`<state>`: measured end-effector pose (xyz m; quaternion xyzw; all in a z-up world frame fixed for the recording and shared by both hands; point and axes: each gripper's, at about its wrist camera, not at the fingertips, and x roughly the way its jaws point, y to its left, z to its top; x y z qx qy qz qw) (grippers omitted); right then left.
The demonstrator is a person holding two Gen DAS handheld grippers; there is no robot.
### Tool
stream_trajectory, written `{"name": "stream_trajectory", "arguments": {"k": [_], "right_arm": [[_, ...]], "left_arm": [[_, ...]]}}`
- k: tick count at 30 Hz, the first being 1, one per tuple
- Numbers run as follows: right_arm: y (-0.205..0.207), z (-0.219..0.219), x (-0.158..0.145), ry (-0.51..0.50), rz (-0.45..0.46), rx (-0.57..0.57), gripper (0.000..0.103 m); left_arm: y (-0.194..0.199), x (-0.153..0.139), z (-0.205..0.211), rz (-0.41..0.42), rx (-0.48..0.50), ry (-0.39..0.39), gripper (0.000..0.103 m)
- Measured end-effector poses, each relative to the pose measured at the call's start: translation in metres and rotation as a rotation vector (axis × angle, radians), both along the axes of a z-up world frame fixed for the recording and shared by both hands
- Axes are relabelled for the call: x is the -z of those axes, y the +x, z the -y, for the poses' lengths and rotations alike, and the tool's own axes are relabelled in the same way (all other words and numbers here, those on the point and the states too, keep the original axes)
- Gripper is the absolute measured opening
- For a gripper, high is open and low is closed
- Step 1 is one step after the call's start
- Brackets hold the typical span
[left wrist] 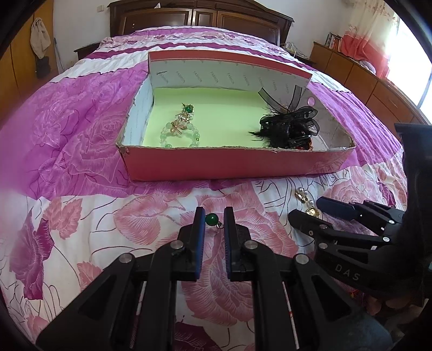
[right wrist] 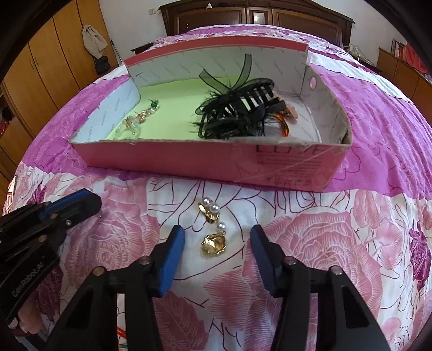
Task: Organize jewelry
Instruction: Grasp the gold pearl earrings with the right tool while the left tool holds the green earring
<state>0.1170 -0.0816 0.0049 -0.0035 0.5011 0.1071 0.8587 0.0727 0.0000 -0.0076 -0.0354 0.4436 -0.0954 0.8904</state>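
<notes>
Bed: a quilted bedspread (left wrist: 81,151) printed with pink and purple roses carries everything; a dark wooden headboard (left wrist: 199,19) stands at the far end.
Box: an open pink cardboard box with a pale green floor (left wrist: 216,162) lies on the bedspread beyond both tongs, its far flap standing upright.
Box, left part: a pale green beaded bracelet with a gold bow (left wrist: 179,133) lies near the left wall, with a green-stoned gold earring (left wrist: 187,110) just behind it.
Box, right part: a black claw hair clip with feathers and sheer ribbon (right wrist: 237,110) lies there, with an orange-toned clip (right wrist: 283,118) partly hidden behind it.
Left tongs: the left tongs (left wrist: 212,217), blue-padded, are nearly closed with a green round-bead earring (left wrist: 212,219) between the tips, hovering in front of the box's near wall. Whether the pads truly pinch its metal fitting cannot be told.
Right tongs: the right tongs (right wrist: 217,237) stand about half open, lowered to either side of the earring below; the pads do not touch it.
Loose piece: a gold shell-shaped pearl drop earring (right wrist: 213,233) lies on the bedspread in front of the box, between the right tongs' fingers.
</notes>
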Motion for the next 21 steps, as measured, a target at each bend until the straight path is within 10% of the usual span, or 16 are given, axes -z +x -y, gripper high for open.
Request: {"name": "stream_trajectory", "arguments": {"k": [9,21], "right_arm": [[-0.006,-0.008,-0.004,-0.008,0.026,-0.031,0.02],[-0.026,0.005,-0.027,0.074,0.086,-0.034,0.019]], "left_arm": [[-0.001,-0.004,0.0,0.007,-0.003,-0.001,0.005],[-0.006,-0.015,-0.001,0.028,-0.01,-0.002,0.005]]}}
